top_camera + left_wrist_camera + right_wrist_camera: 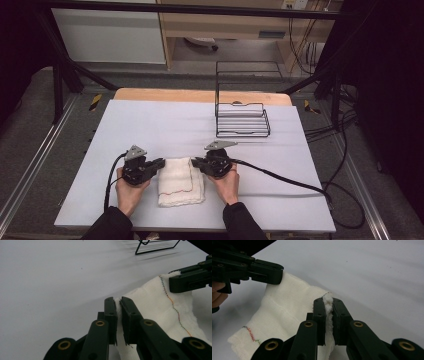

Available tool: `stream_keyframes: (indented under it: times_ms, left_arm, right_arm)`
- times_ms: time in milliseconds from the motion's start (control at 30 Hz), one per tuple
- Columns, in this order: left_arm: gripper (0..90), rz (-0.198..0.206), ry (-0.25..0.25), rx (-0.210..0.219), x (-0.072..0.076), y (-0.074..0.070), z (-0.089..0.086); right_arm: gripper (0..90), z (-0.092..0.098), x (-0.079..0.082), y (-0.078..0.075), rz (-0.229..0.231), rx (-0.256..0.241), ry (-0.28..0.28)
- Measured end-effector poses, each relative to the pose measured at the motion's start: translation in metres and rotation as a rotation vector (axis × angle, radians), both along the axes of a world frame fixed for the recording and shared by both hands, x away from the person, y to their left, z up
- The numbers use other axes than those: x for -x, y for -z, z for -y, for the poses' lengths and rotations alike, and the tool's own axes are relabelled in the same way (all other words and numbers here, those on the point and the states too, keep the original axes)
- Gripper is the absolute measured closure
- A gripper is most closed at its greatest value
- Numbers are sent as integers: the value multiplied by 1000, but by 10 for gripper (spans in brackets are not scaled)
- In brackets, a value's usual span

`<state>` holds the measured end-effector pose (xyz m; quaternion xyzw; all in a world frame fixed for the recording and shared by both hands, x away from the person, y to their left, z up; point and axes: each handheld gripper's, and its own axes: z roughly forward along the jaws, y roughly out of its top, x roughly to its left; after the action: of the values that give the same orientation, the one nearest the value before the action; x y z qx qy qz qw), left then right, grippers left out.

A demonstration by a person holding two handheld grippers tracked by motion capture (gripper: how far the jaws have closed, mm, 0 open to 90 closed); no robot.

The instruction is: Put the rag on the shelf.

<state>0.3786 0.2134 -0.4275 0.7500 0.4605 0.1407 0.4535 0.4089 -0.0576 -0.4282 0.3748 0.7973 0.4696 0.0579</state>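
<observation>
Got my left gripper (118, 305) and right gripper (327, 305) each clenched on a far corner of the folded white stitched cloth (180, 181), mid-table. Probably folding next: lift both together, evenly.

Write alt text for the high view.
A person holds two tongs, the left tongs and right tongs each clamped on a far corner of a folded white cloth on a pale tabletop. A black wire rack stands farther back, to the right.
</observation>
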Motion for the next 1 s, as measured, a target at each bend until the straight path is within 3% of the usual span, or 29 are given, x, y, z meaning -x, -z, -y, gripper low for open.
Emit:
stream_keyframes:
  times_ms: [933, 1000]
  left_arm:
    - [829, 153, 15, 58, 22, -35, 1]
    - [828, 170, 12, 64, 23, -37, 2]
  right_arm:
    - [830, 14, 19, -33, 127, -84, 3]
    - [830, 16, 21, -36, 155, -96, 4]
